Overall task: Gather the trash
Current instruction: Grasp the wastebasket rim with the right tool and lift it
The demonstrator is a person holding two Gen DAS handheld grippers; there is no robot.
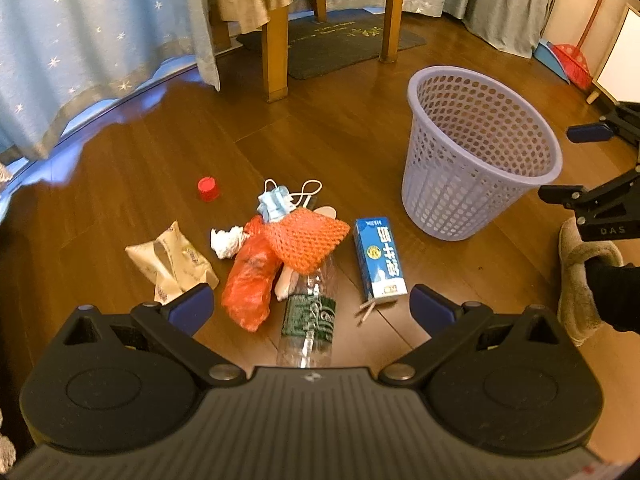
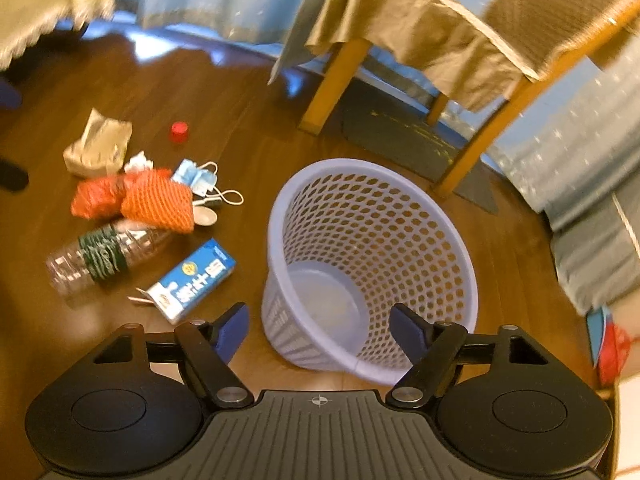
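Bottle [image 1: 308, 320] | wood floor [image 1: 340, 152] | basket [image 1: 480, 152] | curtains [image 1: 80, 40]

Legible text: "DAS" in pale capitals on the black body of the right hand-held gripper [image 1: 576, 164], seen at the right edge of the left wrist view. Blue carton [image 1: 380, 260], lying on the floor just ahead of the left hand-held gripper [image 1: 312, 306]: large white Chinese characters, not readable. Bottle [image 1: 310, 312] label: print illegible.
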